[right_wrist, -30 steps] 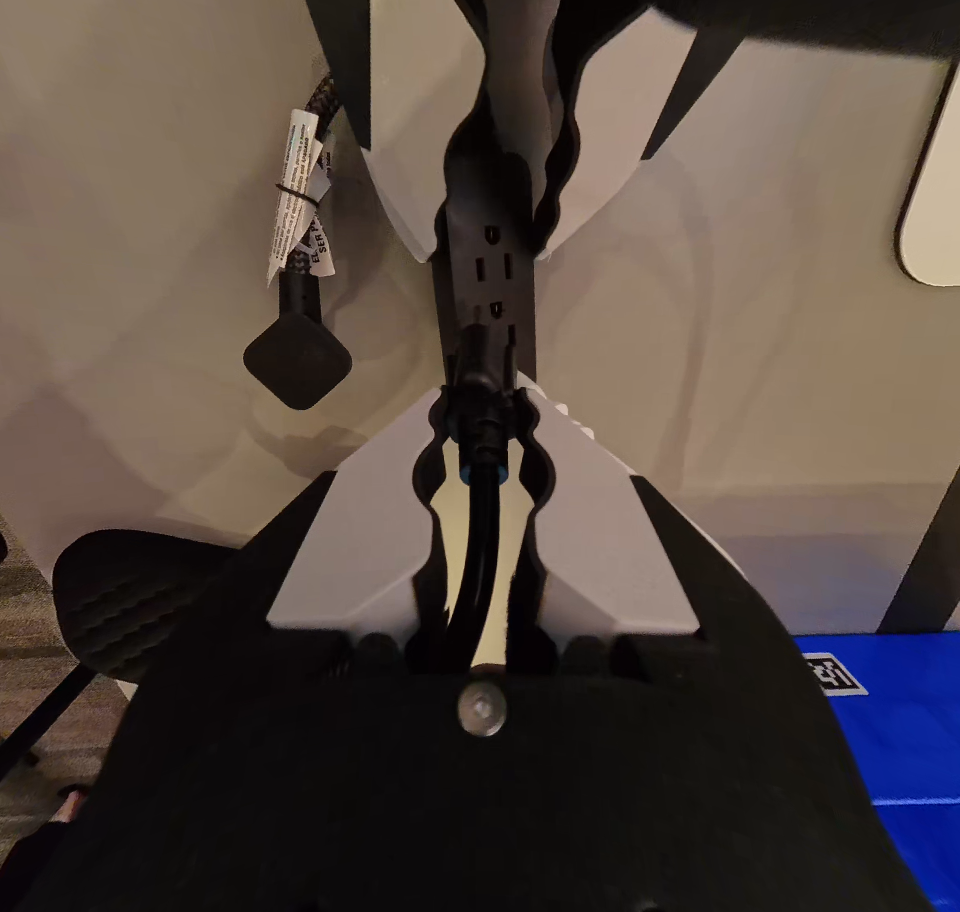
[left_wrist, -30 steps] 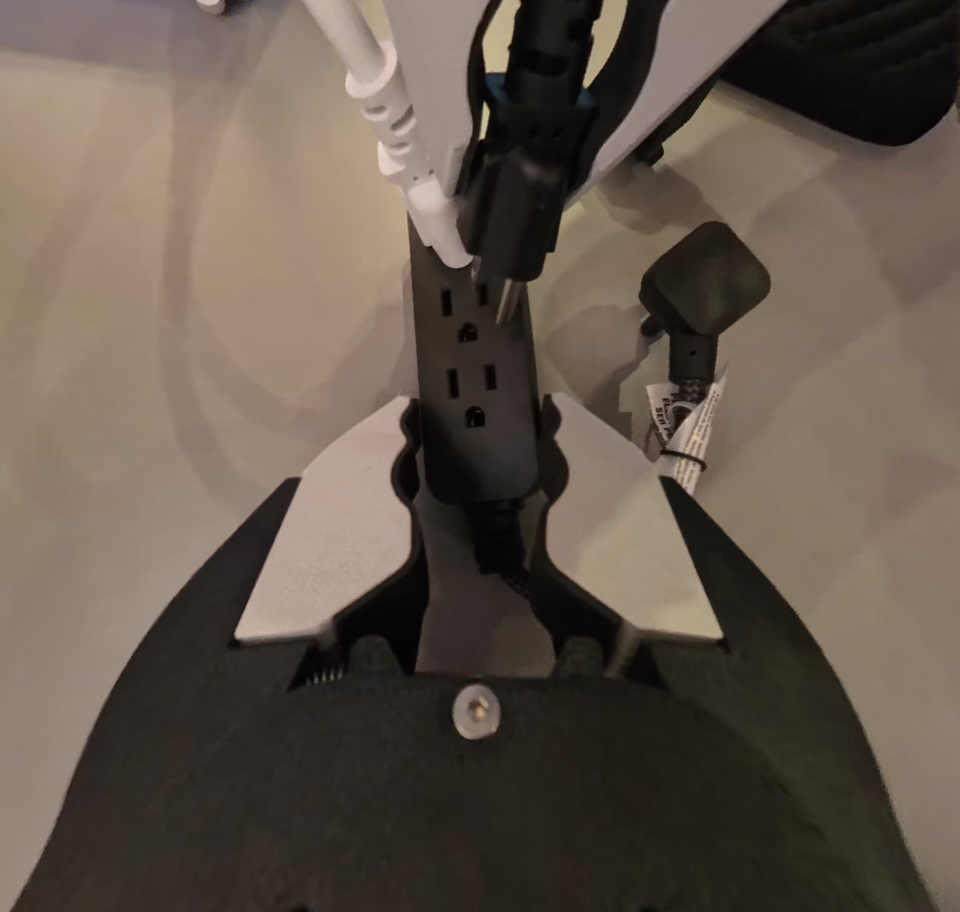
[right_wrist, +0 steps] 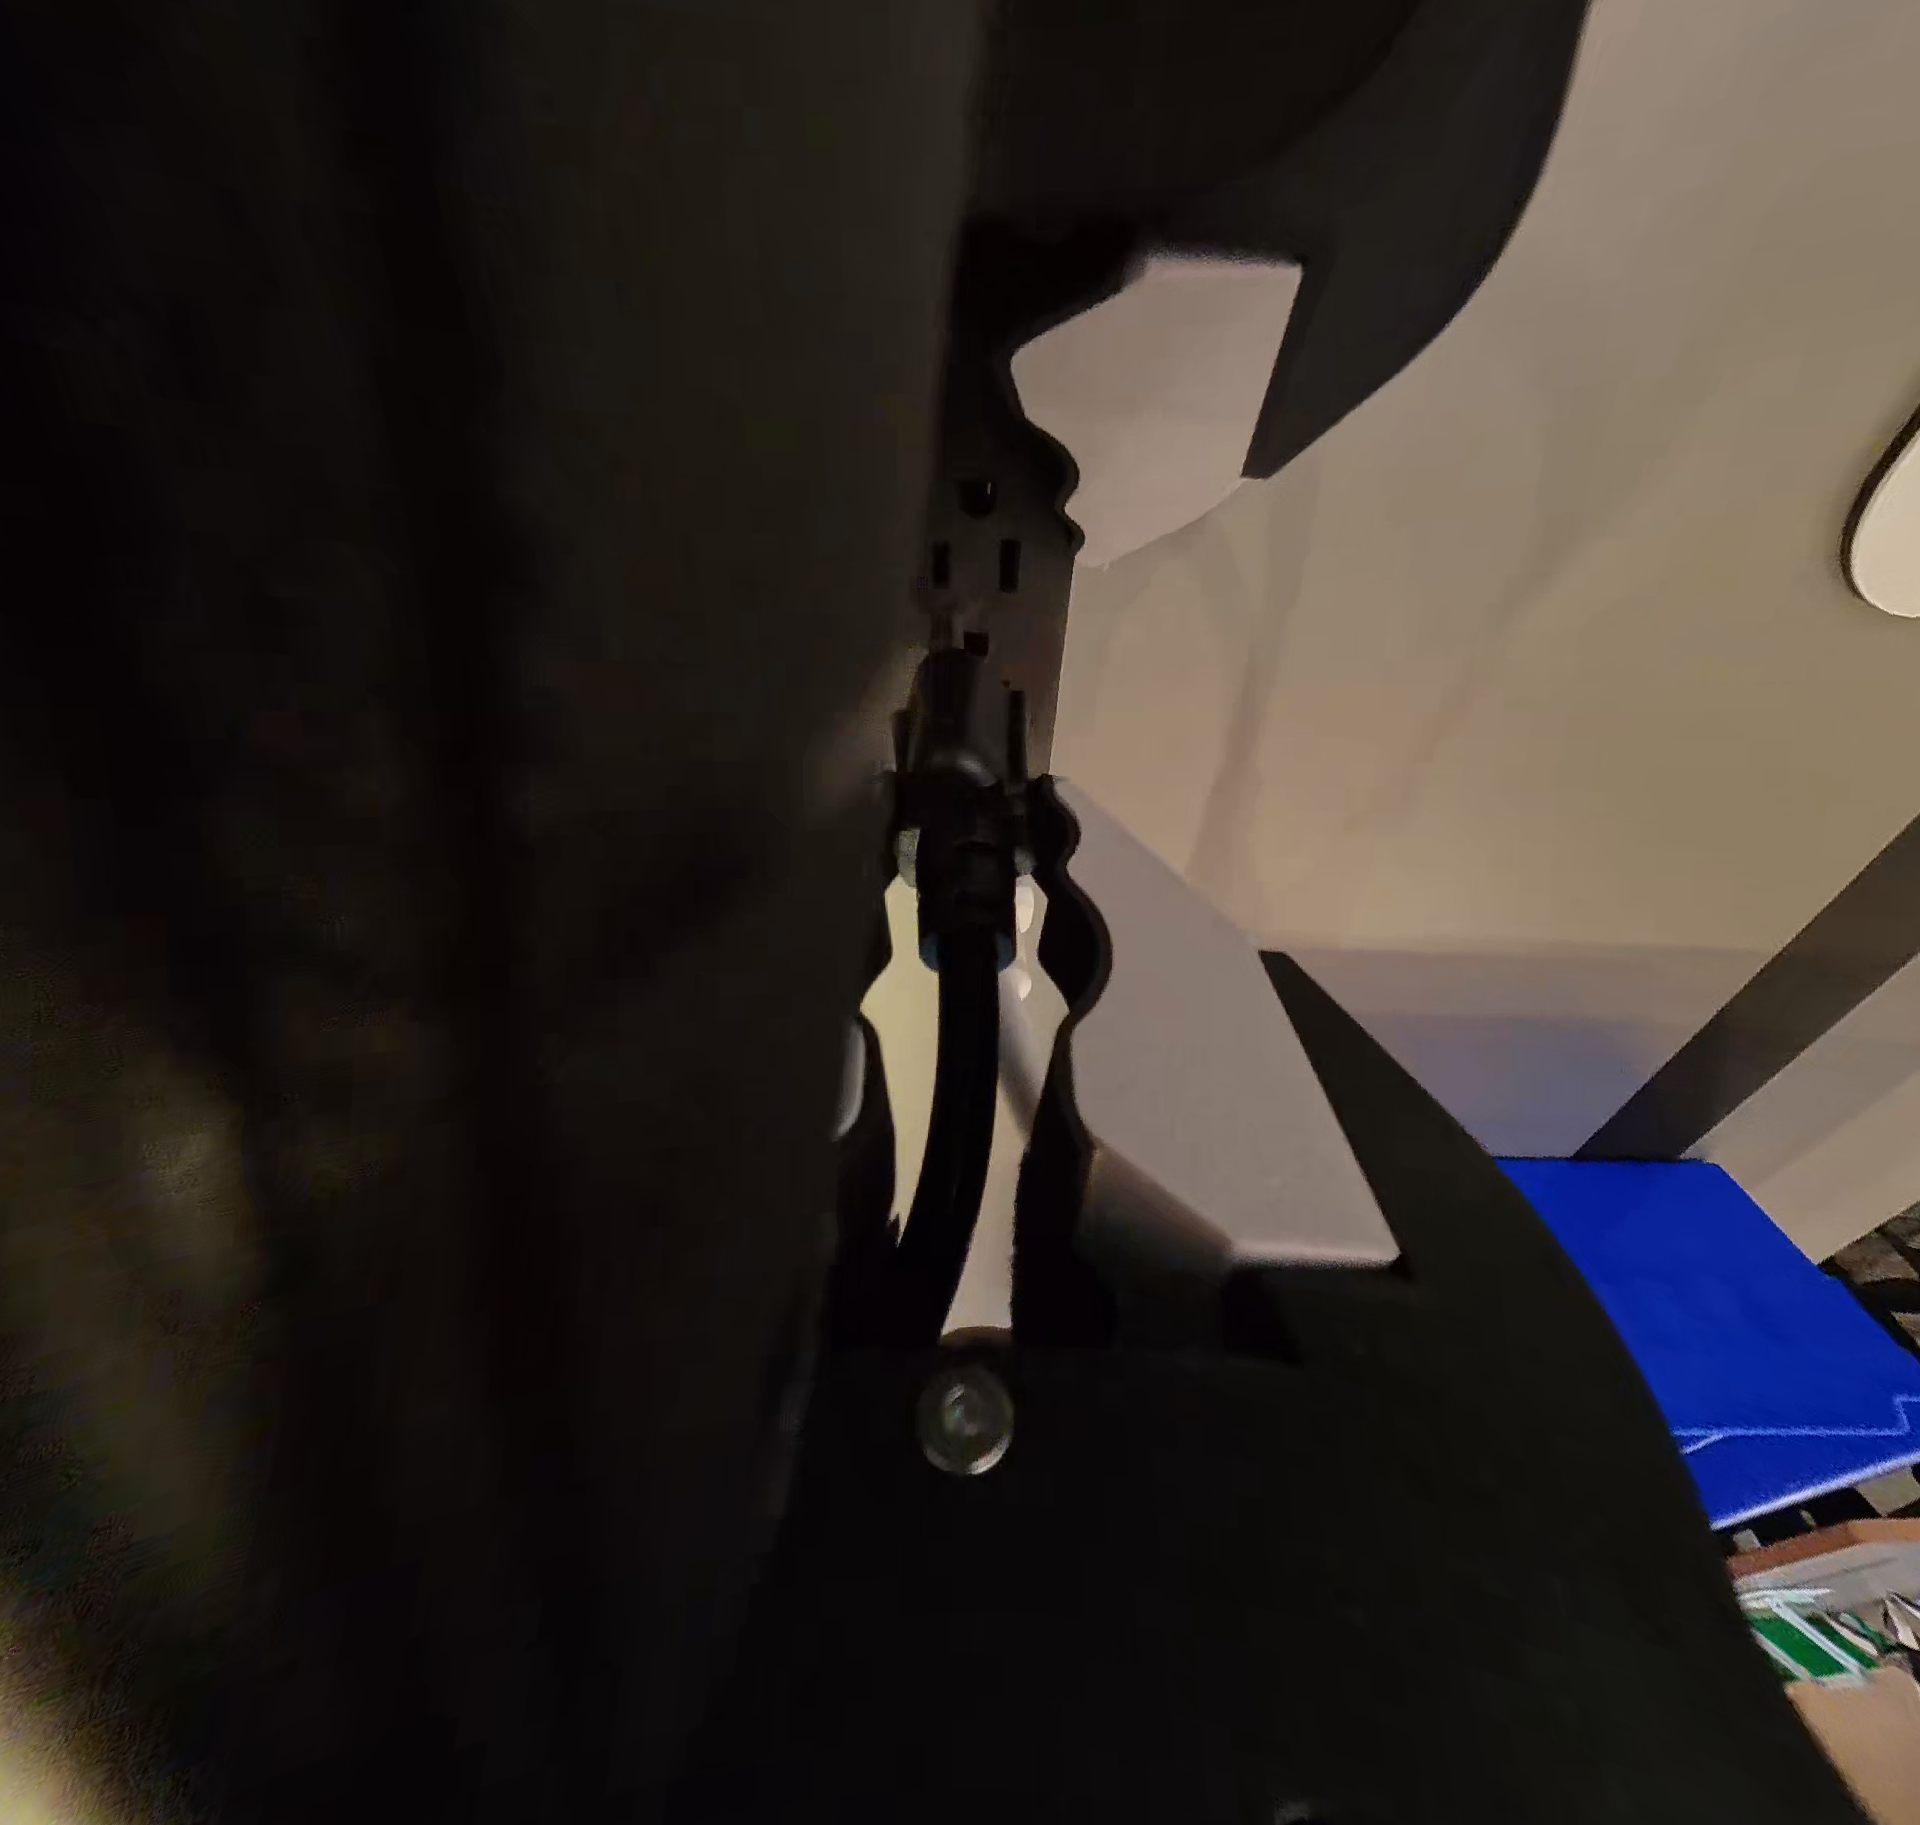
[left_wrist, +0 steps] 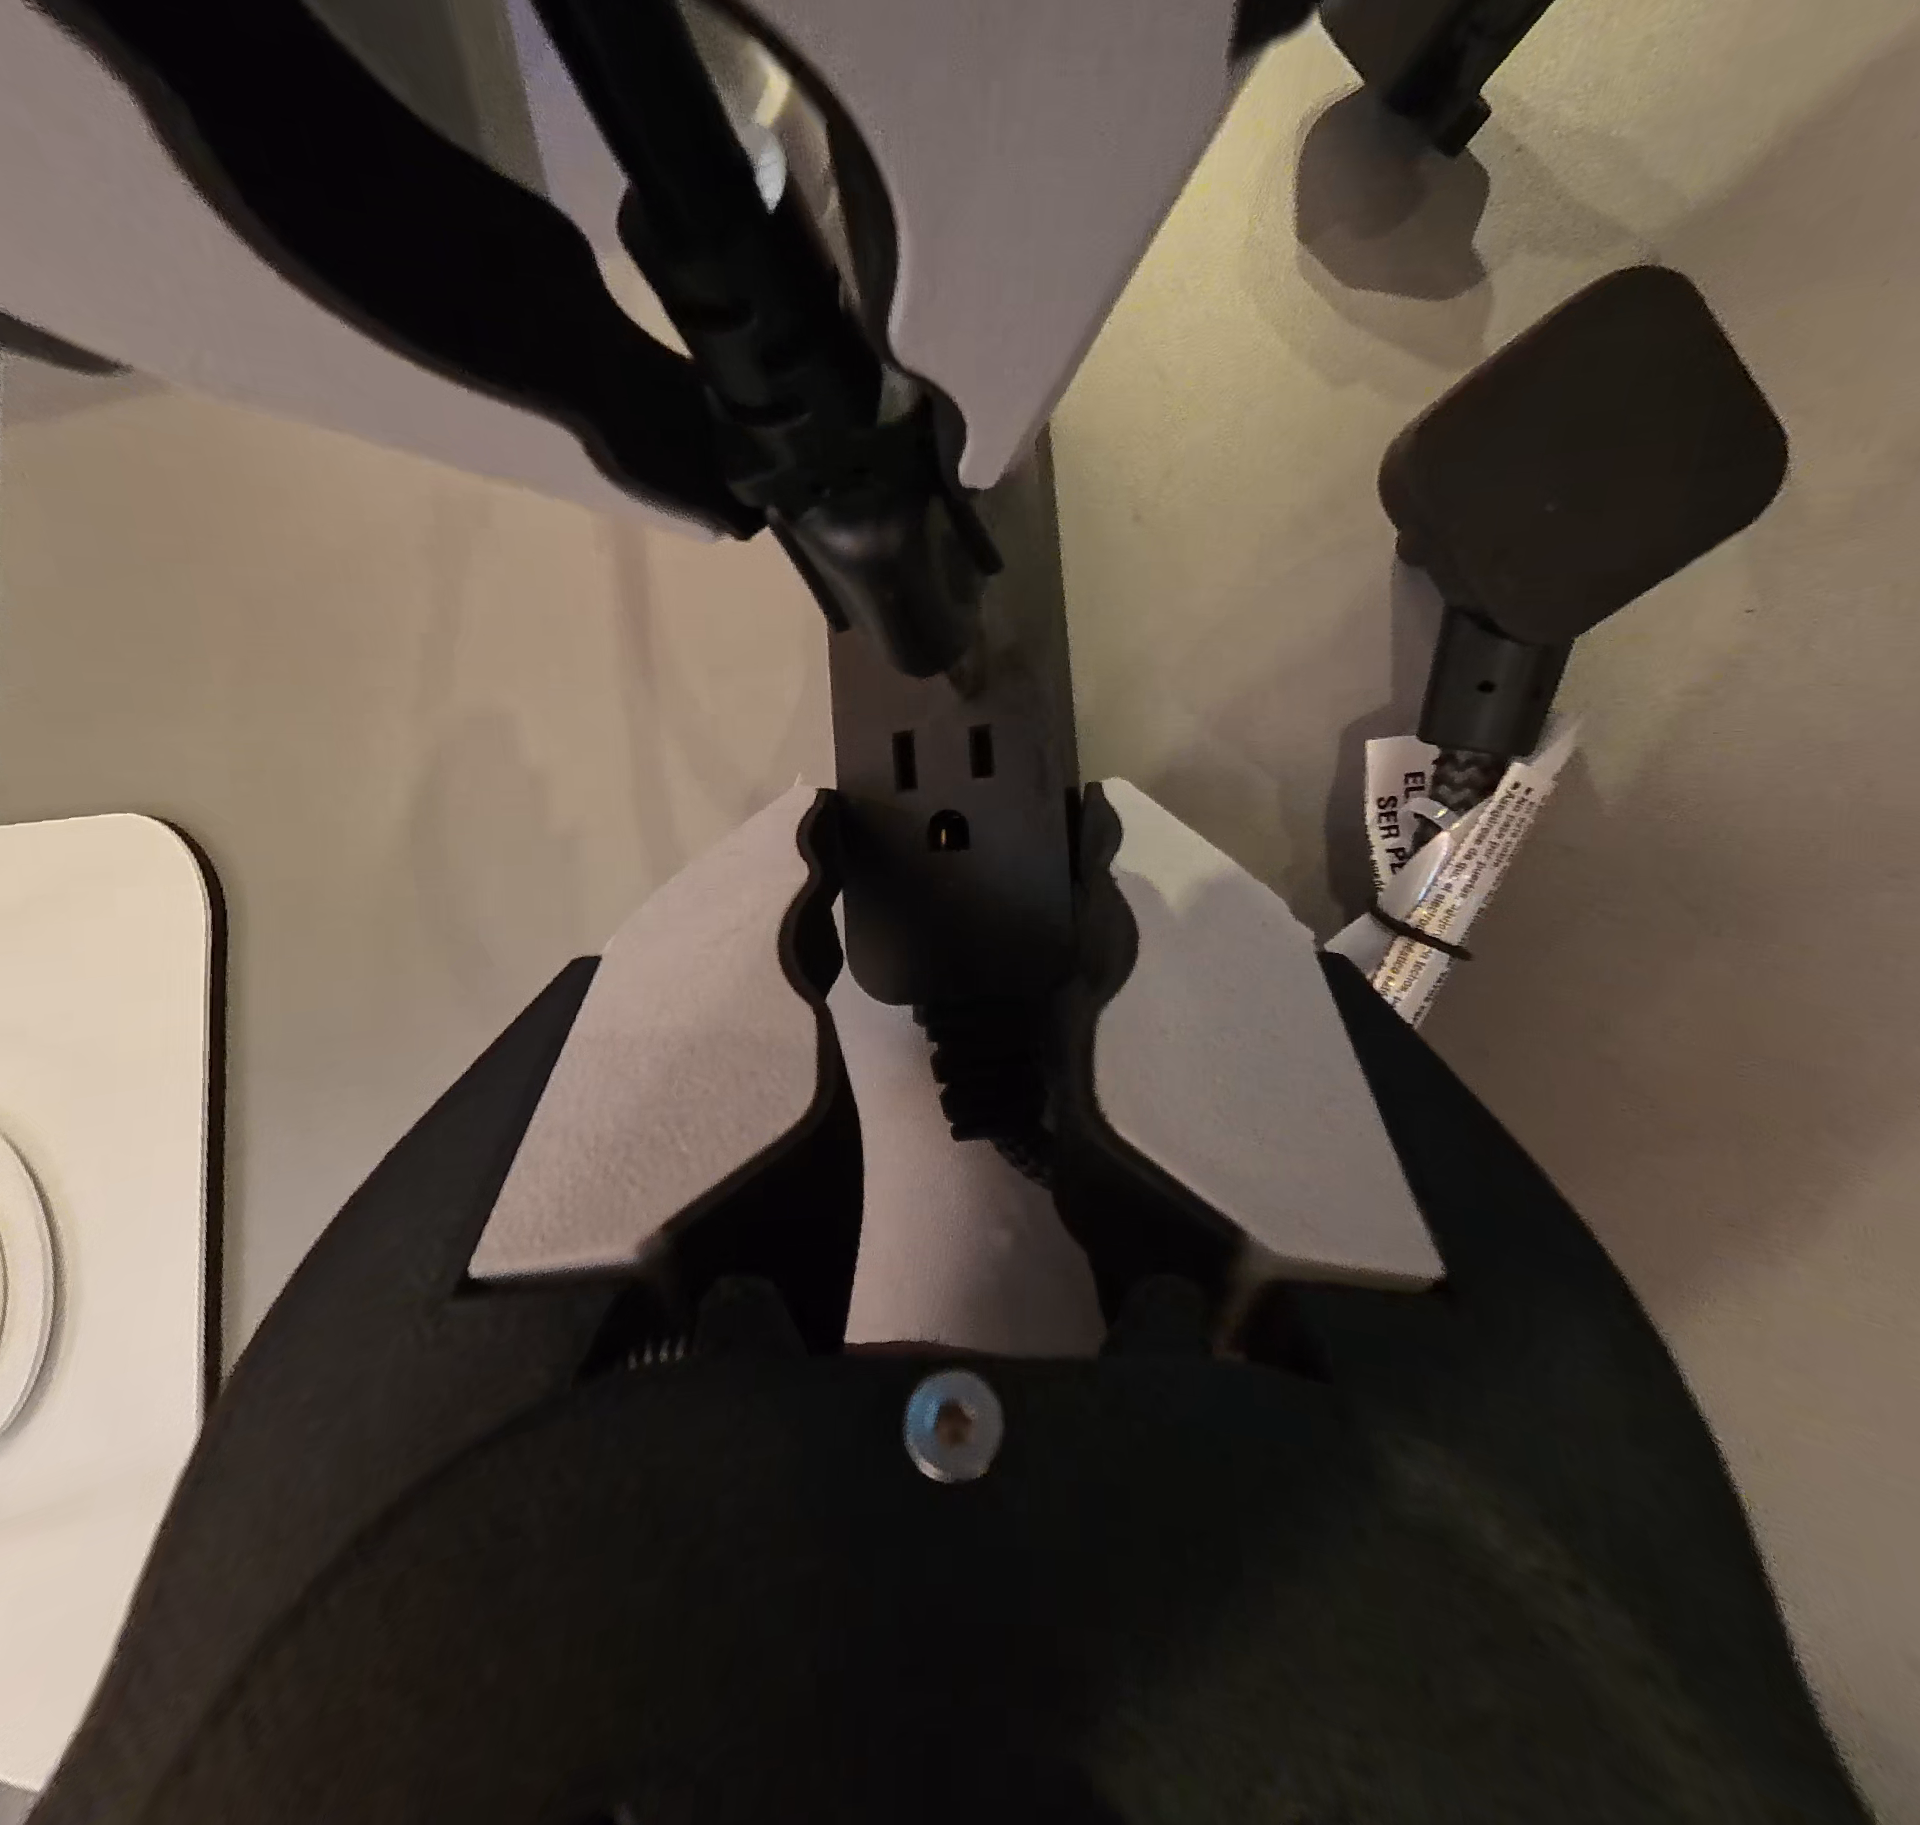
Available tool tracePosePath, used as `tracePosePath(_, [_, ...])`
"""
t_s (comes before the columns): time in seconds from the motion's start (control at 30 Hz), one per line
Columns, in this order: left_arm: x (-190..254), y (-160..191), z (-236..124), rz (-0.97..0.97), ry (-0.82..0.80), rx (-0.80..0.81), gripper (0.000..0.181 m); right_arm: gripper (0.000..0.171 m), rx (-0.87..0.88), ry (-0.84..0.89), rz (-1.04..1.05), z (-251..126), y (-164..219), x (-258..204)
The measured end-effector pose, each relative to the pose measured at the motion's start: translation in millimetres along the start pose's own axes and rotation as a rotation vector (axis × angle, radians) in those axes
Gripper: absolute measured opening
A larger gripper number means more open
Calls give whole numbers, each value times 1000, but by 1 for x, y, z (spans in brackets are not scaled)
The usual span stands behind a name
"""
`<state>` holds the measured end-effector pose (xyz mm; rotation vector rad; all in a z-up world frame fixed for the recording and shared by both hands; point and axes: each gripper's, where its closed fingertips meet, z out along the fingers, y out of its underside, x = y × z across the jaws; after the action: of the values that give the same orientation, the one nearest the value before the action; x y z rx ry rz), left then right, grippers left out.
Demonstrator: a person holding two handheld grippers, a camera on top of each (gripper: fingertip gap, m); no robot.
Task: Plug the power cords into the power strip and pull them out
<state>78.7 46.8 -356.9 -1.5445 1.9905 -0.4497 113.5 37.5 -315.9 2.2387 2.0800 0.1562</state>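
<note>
Since 1 second ago: black plug (left_wrist: 883, 570), pinched in right hand-held gripper (right_wrist: 961, 819), lowered onto power strip (left_wrist: 951, 840) clamped by left hand-held gripper (left_wrist: 951, 902) on desk (left_wrist: 416, 632), prongs entering socket, insertion probably nearly done.

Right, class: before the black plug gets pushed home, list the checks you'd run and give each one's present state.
1. Left gripper clamps the power strip: ok.
2. Right gripper grips the black plug: ok.
3. Plug prongs lined up with outlet slots: cannot tell, plug looks tilted.
4. Plug fully seated: not ok, a prong tip still shows.
5. Nearest outlet free: ok.
6. Strip's own flat plug lies apart, clear: ok.
</note>
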Motion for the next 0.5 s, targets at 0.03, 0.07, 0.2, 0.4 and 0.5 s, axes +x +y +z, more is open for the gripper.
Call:
tracePosePath(0.03, [0,0,0,2,-1,0,43,22,-3,-5,7,0,0,0])
tracePosePath(0.07, [0,0,0,5,-4,-1,43,22,-8,-8,10,0,1,0])
tracePosePath(0.2, [0,0,0,14,-12,-6,44,22,-20,-8,13,0,3,-1])
tracePosePath(0.4, [0,-1,1,17,-19,-2,43,22,-22,3,51,1,8,2])
tracePosePath(0.5, [0,-2,1,20,-22,2,43,22,-19,-2,69,3,12,4])
